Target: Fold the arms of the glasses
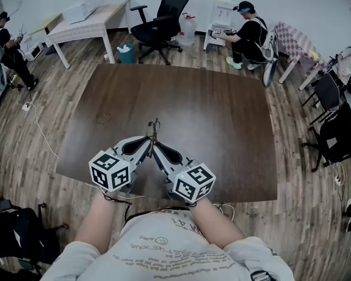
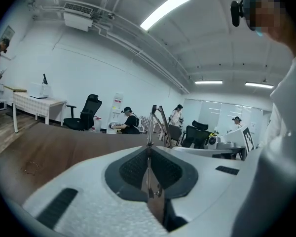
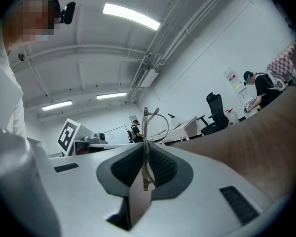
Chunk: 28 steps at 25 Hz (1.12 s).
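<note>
A pair of thin wire-framed glasses [image 1: 154, 130] is held in the air over the near part of the dark wooden table [image 1: 210, 116], caught between both grippers. My left gripper [image 1: 145, 144] comes in from the left and my right gripper [image 1: 159, 148] from the right, their tips meeting at the frame. In the left gripper view the left gripper [image 2: 149, 151] is shut on a thin wire part of the glasses [image 2: 155, 120], which sticks up beyond the pads. The right gripper [image 3: 145, 151] likewise pinches the glasses [image 3: 147, 127], with a round lens rim curving off to the right.
A black office chair [image 1: 164, 19] and a teal bin [image 1: 126, 53] stand beyond the table's far edge. A white table [image 1: 88, 22] is at the back left, a checkered table [image 1: 298, 43] at the back right. People work near the walls. More chairs [image 1: 333, 127] stand at the right.
</note>
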### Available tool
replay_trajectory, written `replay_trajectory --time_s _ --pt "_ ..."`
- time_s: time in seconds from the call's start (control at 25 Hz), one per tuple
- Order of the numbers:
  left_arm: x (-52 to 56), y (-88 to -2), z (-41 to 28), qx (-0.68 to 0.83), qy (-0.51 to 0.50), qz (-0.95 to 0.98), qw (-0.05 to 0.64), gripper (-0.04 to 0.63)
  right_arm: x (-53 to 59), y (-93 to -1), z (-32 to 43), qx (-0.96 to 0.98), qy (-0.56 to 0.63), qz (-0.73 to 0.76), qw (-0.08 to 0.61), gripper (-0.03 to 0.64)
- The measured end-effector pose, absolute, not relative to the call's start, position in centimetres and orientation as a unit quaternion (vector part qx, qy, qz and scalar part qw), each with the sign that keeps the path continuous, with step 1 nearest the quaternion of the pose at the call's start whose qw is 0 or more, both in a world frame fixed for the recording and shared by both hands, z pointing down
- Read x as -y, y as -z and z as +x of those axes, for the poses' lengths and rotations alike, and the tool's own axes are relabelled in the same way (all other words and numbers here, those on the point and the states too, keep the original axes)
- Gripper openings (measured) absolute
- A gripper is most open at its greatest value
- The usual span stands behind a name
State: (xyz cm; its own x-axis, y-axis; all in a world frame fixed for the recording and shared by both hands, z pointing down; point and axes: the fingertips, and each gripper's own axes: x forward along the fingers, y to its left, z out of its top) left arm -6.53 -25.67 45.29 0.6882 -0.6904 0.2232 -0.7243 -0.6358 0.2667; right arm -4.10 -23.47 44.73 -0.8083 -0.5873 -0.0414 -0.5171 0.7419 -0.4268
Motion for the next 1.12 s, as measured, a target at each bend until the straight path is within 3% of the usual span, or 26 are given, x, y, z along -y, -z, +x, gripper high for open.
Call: replay_trajectory --time_s 0.16,0.8,1.12 --pt "26.2 -46.2 -7.1 0.41 -0.073 0.895 0.159 0.032 23.9 -44.8 -3.4 -0.925 0.2 -0.309 0.088 0.091" --pt "28.9 -55.4 -10.2 0.485 -0.381 0.78 -0.103 0.032 26.0 -46.1 -0.8 -0.903 0.206 -0.371 0.066 0.034" --pt "30.2 -60.9 -10.7 0.441 -0.501 0.707 -0.235 0.032 26.4 -46.8 0.0 -0.9 0.207 -0.38 0.053 0.034"
